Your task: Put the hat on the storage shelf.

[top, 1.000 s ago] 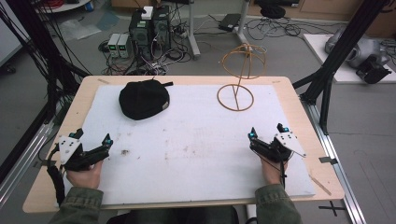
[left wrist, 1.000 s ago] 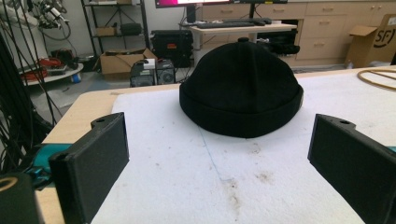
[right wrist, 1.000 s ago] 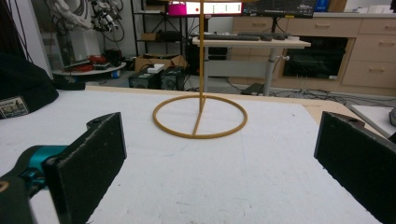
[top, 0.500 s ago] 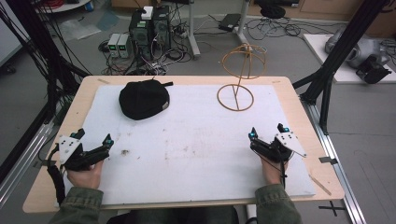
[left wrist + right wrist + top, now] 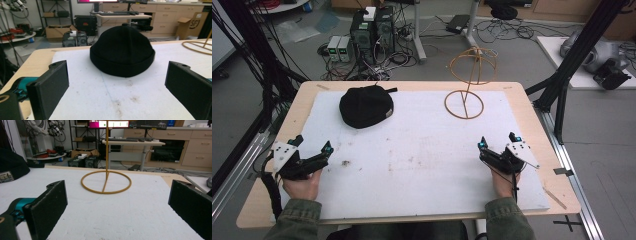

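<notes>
Black cap (image 5: 122,50) ahead of left gripper (image 5: 115,85), jaws apart; right gripper (image 5: 117,207) likewise, seemingly empty.

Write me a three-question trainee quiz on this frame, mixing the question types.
1. True or false: the black cap hangs on the wire hat stand.
2. Which gripper's own view looks at the cap head-on? A) left gripper B) right gripper
3. Fill in: both grippers' jaws are ____.

Key
1. False: the cap lies on the white mat, apart from the stand.
2. A
3. Open, holding nothing.
</notes>
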Demonstrator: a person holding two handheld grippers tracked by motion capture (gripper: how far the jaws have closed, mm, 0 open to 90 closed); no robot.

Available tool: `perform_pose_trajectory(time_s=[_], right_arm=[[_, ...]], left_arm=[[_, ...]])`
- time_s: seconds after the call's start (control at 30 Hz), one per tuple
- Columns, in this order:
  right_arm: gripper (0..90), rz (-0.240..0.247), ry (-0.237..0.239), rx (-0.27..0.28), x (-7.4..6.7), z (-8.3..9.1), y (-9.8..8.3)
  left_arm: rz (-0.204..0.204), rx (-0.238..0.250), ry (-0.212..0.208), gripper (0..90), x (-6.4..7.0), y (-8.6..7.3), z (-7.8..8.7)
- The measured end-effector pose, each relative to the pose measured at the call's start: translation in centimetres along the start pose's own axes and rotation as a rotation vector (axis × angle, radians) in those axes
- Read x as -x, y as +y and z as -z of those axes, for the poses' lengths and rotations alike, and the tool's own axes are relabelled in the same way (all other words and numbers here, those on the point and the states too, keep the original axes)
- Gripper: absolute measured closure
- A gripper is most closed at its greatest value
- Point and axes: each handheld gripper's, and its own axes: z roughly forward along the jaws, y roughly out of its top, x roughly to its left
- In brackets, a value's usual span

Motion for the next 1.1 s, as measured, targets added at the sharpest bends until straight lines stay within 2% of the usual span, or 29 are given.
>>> perform_pose_trajectory(time_s=[0.13, 0.27, 0.4, 0.47, 0.63, 0.93, 1.1], right_arm=[[1.3, 0.004, -0.008, 0.004, 0.1, 0.1, 0.0], [1.3, -0.001, -0.013, 0.001, 0.0, 0.1, 0.0], [1.3, 0.001, -0.010, 0.001, 0.1, 0.2, 0.0], [1.3, -0.008, -0.009, -0.001, 0.0, 0.2, 0.1], [1.3, -0.010, -0.012, 0.005, 0.1, 0.2, 0.1], [1.3, -0.006, -0.016, 0.009, 0.3, 0.1, 0.1], [1.3, -0.019, -0.019, 0.006, 0.3, 0.1, 0.1]], left_arm=[[-0.018, 0.002, -0.005, 5.6, 0.1, 0.6, -0.1], [-0.020, -0.015, -0.018, 5.6, -0.2, 1.7, -0.6], [-0.040, -0.039, -0.025, 5.6, -0.3, 2.8, -1.4], [-0.040, -0.039, -0.026, 7.9, -0.4, 3.4, -1.7], [-0.014, -0.041, -0.020, 8.2, -0.6, 4.0, -2.3], [-0.053, -0.068, -0.011, 8.2, -0.3, 5.1, -3.7], [-0.059, -0.077, -0.015, 8.3, 0.1, 5.4, -4.4]])
